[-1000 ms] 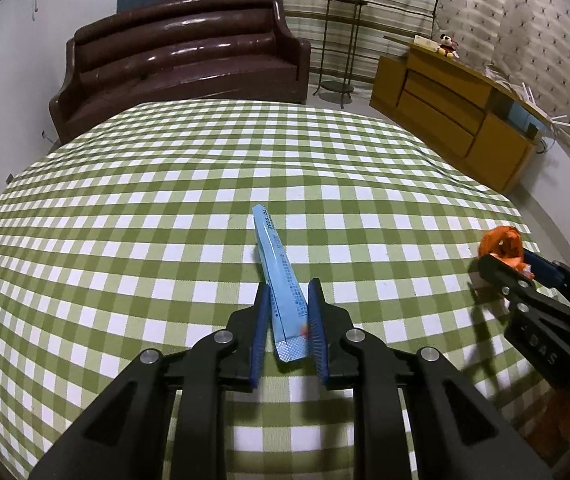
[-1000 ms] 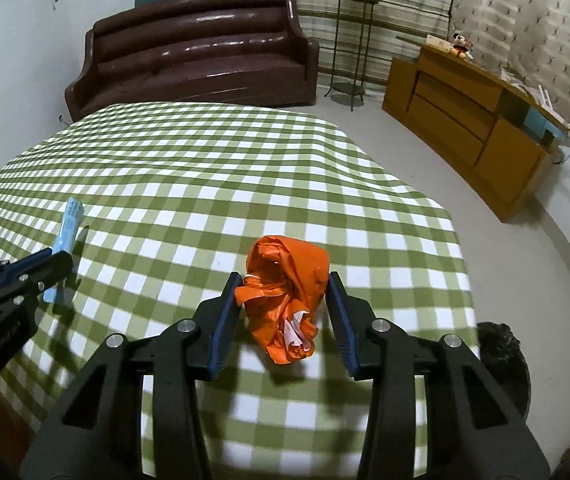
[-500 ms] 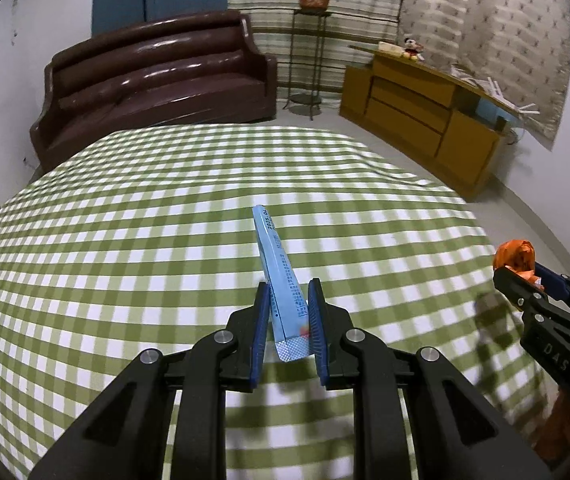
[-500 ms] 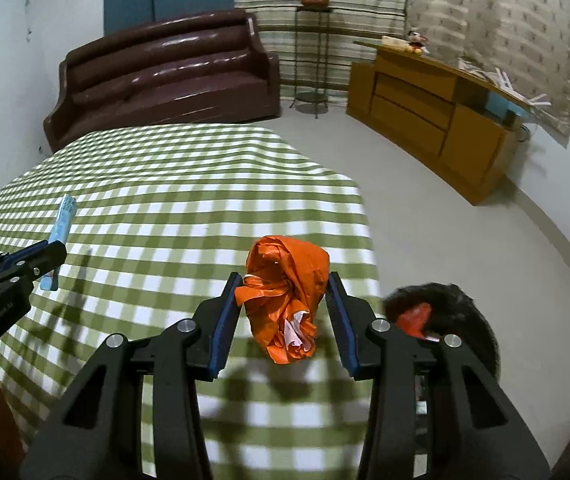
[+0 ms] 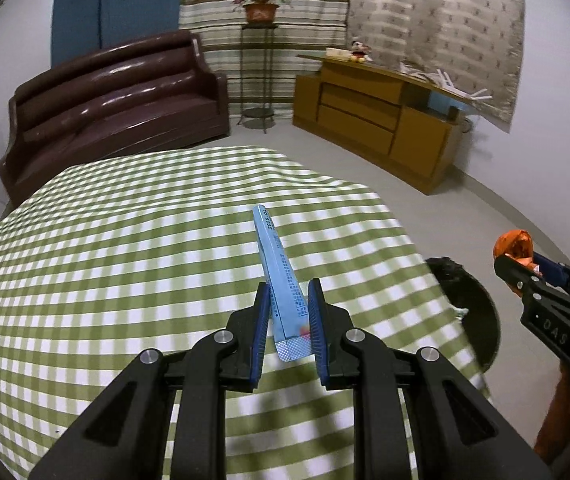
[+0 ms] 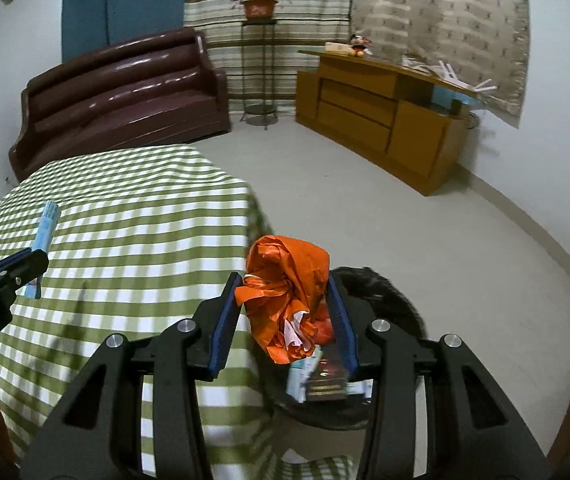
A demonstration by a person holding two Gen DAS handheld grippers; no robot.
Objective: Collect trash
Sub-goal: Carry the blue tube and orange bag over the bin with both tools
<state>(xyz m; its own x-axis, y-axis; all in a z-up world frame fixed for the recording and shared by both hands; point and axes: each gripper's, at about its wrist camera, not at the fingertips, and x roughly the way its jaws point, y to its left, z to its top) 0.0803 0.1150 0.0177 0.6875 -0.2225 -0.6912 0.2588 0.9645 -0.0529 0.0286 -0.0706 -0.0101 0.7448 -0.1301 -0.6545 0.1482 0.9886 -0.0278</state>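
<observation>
A: What changed?

B: Both your hands swung off the worktop (image 6: 133, 216) toward the black bin (image 6: 389, 292) at lower right. Your right gripper (image 6: 285, 312) now hangs over it.

A: And the trash?

B: Its jaws squeeze the orange wrapper (image 6: 289, 280). Your left gripper (image 5: 285, 320) pinches the blue packet (image 5: 281, 280), short of the bin.

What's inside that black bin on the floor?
In the black bin: a dark box and pale packaging. The orange wrapper in the right gripper covers the rest.
</observation>
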